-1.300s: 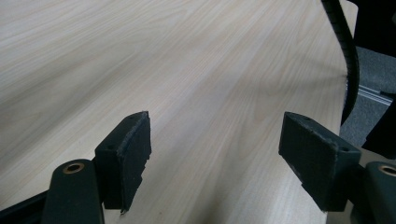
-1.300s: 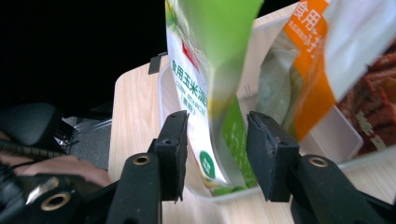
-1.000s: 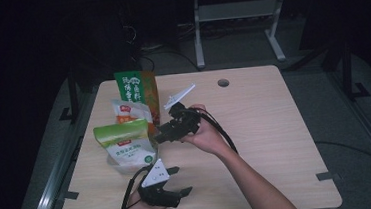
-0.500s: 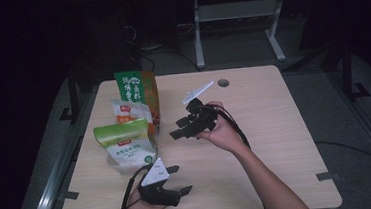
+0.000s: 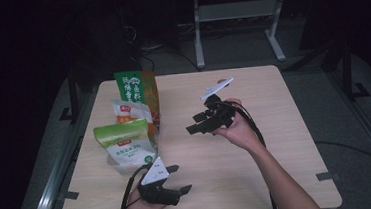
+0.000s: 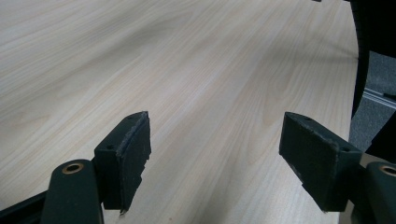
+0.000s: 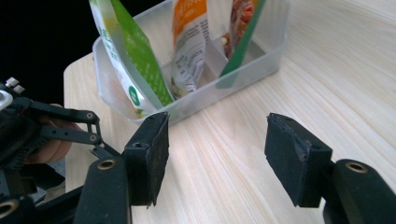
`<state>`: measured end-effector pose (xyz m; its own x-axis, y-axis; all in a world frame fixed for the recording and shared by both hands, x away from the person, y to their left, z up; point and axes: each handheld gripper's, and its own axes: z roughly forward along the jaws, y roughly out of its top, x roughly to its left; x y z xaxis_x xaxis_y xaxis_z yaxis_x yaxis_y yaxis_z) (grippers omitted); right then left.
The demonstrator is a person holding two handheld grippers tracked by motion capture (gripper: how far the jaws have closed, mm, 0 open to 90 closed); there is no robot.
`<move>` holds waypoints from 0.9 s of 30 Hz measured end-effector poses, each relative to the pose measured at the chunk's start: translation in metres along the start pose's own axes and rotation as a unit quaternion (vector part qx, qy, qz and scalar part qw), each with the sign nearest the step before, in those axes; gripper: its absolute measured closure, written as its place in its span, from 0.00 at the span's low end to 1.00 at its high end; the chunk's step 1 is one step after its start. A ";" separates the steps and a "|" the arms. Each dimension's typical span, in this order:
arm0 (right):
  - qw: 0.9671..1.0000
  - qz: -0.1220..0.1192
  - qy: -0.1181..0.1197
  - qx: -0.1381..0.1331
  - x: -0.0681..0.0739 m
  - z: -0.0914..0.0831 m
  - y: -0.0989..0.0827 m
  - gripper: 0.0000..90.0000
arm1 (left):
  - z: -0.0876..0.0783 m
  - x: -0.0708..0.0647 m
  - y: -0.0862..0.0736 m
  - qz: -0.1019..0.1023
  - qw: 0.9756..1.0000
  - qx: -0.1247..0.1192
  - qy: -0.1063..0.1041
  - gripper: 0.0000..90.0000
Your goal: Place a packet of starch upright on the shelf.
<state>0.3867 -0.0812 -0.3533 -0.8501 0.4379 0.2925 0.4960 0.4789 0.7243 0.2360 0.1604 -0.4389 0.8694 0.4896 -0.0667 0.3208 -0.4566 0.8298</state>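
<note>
Right gripper hovered over the middle of the wooden table, jaws pointing left toward the clear plastic bin; jaws had just been opening and stood wide apart with nothing between them, bare tabletop showing in the gap in the right gripper view; bin sat at the table's left edge, near the right gripper but apart from it; three pouches stood upright in the bin: light green pouch nearest the person, orange-and-white pouch in the middle, dark green pouch at the far end; left gripper rested low at the near edge, just beside the bin's near end; its jaws were wide open, empty, only wood grain between the pads.
</note>
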 end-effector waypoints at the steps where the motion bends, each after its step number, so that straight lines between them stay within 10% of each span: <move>1: 1.000 0.002 -0.001 -0.001 -0.001 -0.002 -0.001 0.44 | 0.000 0.000 0.000 -0.001 1.000 0.001 0.000 0.27; 27: 0.999 0.040 -0.033 0.004 -0.017 -0.033 -0.033 0.42 | -0.003 0.002 0.001 0.000 1.000 -0.003 0.002 0.27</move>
<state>0.3790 -0.1298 -0.3618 -0.7937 0.5247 0.3076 0.5643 0.4463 0.6945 0.2369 0.1629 -0.4370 0.8682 0.4920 -0.0646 0.3183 -0.4522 0.8332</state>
